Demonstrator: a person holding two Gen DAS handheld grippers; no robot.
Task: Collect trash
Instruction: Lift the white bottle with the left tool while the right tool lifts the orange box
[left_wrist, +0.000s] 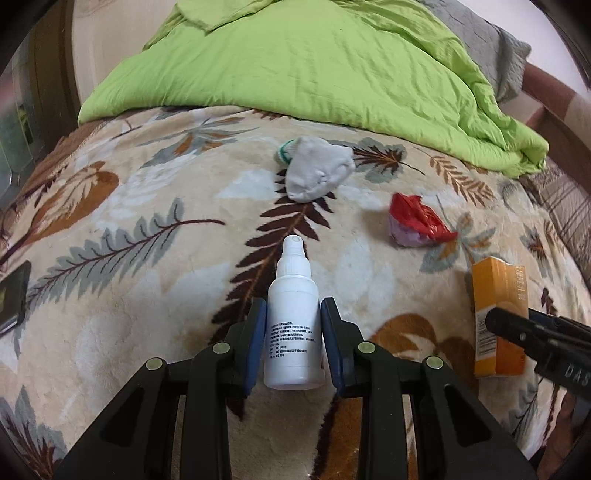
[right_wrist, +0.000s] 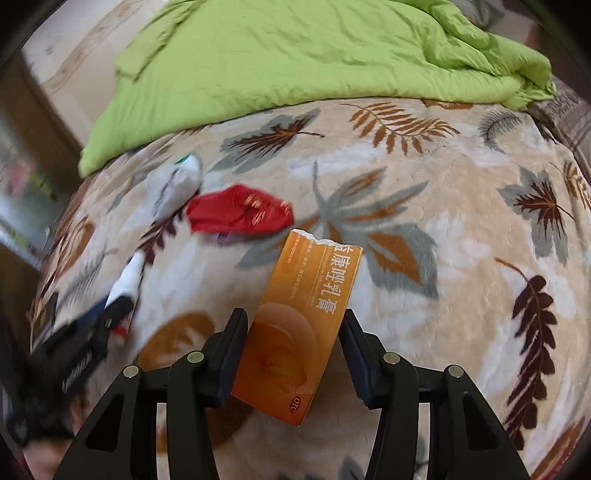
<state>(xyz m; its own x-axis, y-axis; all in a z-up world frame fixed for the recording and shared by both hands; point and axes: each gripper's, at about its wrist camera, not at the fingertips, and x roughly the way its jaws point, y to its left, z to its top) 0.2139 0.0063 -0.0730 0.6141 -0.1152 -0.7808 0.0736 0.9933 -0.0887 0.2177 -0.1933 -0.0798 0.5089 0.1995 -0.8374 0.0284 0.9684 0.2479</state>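
- The left tool (left_wrist: 293, 343) holds a small white plastic spray bottle (left_wrist: 291, 325) by its body, blue pads pressed to both sides and nozzle pointing away toward the green quilt; gripping the wide body rather than the thin neck probably keeps it from slipping.
- The right tool (right_wrist: 293, 354) straddles a torn-topped orange cardboard medicine box (right_wrist: 299, 325). One jaw appears to touch the box's left edge, while a sliver of gap shows on the right, so I judge the grip not yet closed.
- The box lies slanted between the jaws on the beige leaf-patterned fleece blanket (left_wrist: 129, 295) covering the bed, toward its right side.
- Both tools point steeply downward at the bed, side by side, the right one visible at the right edge of the left view.
- Still lying farther up the blanket, near the lime-green quilt (left_wrist: 314, 62): a crumpled red plastic wrapper (left_wrist: 417, 221) and a balled grey-white sock (left_wrist: 317, 173).
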